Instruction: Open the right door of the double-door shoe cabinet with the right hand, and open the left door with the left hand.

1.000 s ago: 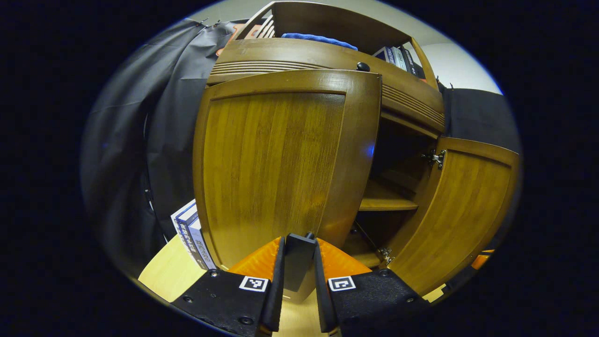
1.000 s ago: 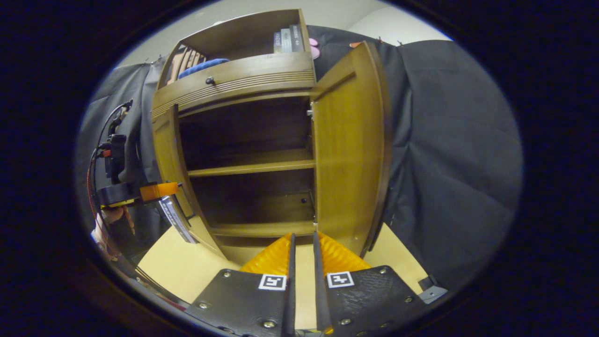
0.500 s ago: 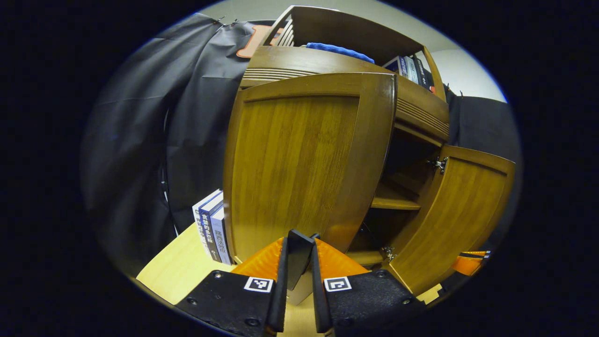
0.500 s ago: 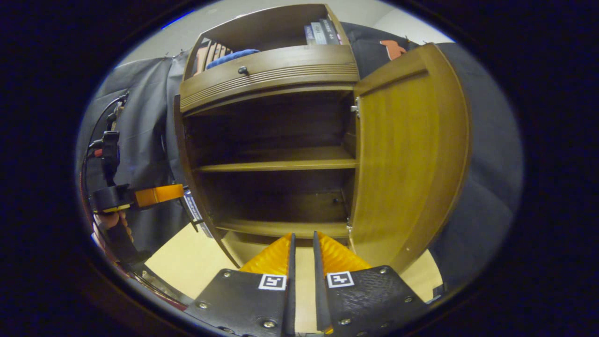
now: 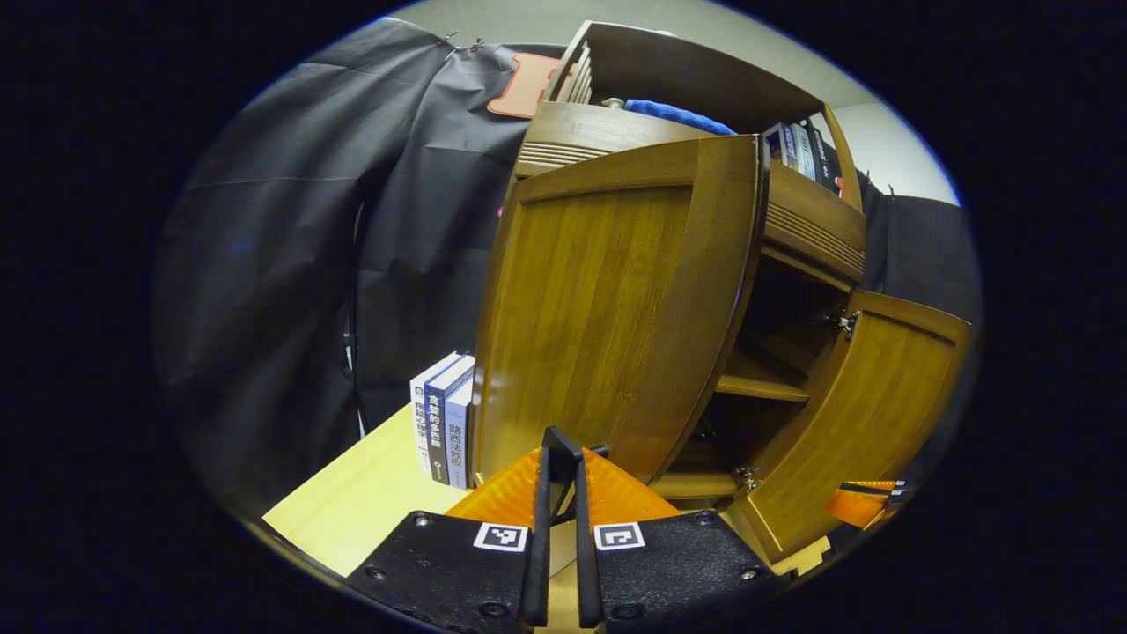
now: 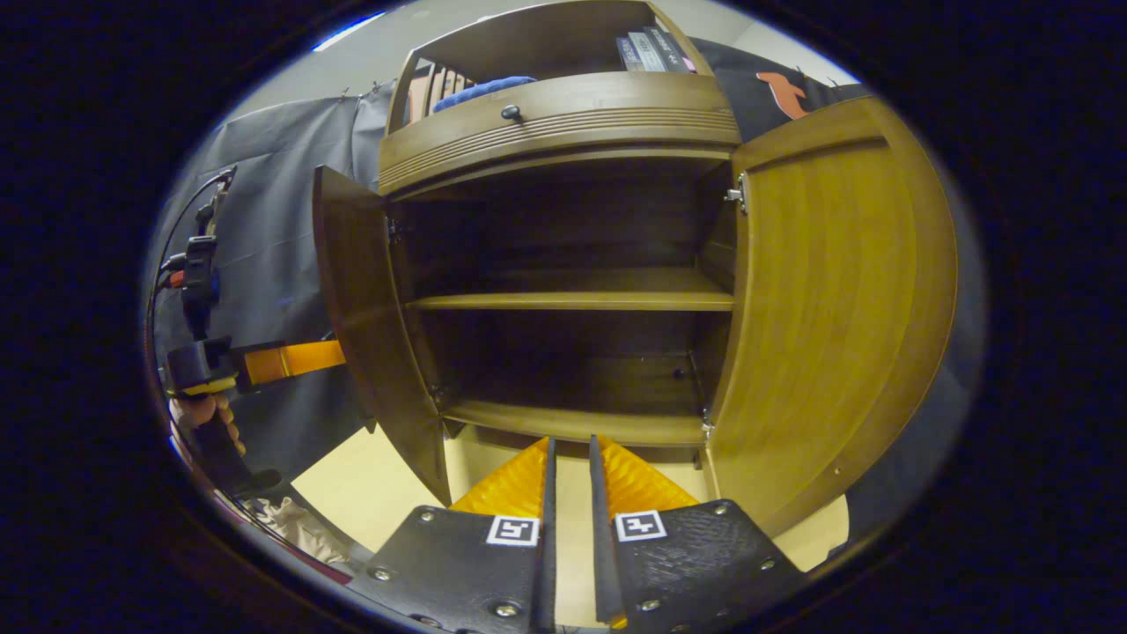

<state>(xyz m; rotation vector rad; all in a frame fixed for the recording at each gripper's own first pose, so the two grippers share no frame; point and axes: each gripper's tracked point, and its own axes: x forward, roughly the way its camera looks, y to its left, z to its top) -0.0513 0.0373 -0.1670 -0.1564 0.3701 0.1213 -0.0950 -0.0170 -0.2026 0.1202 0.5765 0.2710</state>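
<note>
The brown wooden shoe cabinet (image 6: 563,132) stands with both doors swung out. In the left gripper view the left door (image 5: 616,308) fills the middle, and my left gripper (image 5: 561,453) is shut on its small dark handle (image 5: 558,438) at the door's lower free edge. The right door (image 5: 863,414) hangs open beyond it. In the right gripper view my right gripper (image 6: 570,445) is shut with nothing between its fingers, low in front of the open cabinet, apart from the right door (image 6: 836,308). The left door (image 6: 361,308) shows edge-on, with the left gripper (image 6: 290,359) and a hand (image 6: 207,412) behind it.
Inside the cabinet are a bare middle shelf (image 6: 572,299) and a bottom board (image 6: 572,421). Above the doors is a drawer with a round knob (image 6: 511,113), and a top shelf with a blue cloth (image 5: 678,113) and books (image 5: 792,141). Three books (image 5: 445,423) stand on the pale tabletop (image 5: 352,511).
The left door has swung farther open, with my left gripper moving along holding its handle. The right gripper has shifted, so the open cabinet now faces it more squarely.
</note>
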